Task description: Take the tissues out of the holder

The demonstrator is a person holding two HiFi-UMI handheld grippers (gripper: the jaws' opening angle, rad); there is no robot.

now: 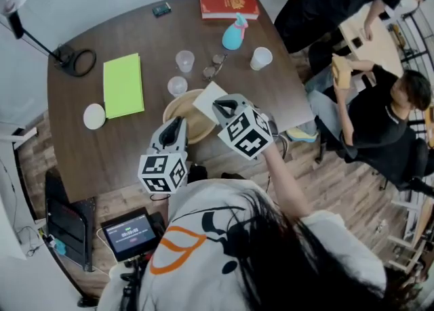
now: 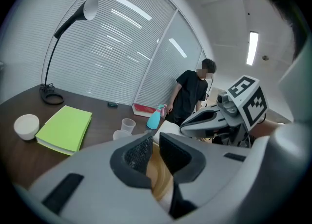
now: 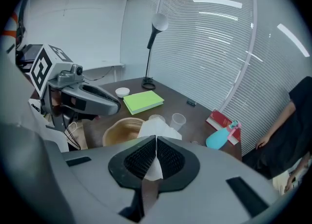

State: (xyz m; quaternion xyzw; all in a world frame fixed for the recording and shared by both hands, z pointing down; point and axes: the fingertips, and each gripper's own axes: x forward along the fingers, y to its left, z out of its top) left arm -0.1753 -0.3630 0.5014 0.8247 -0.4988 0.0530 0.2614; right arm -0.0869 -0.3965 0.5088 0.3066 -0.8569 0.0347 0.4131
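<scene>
The table point(image 1: 102, 160) is carrying the wooden holder point(image 1: 183, 116) close to its near edge, and the chief hazard is sitting there. If the sheet is catching on anything beneath it, the pull is likely to be dragging the whole holder upward or tipping it toward the edge, unless the left gripper point(image 2: 155, 152) is pinning it firmly. A second hazard is concerning whatever is lying under the sheet, since further tissues may be coming out in a clump rather than singly. A third is concerning the tissue point(image 1: 209, 99) itself. It is thin and is being gripped along one edge only, so a sharp tug may be tearing it or working it loose from the pads. The nearer plastic cup point(image 1: 177, 86), standing just beyond the holder, is risking a knock from a wide swing.

Left gripper: the jaws are standing close together and pinching the holder's tan rim, which is filling the gap between them.

Right gripper point(image 3: 156, 157): the jaws are clenching fully on the white tissue, which is sticking out past the tips and hanging over the holder. Whether its lower edge is touching the holder cannot be told.
</scene>
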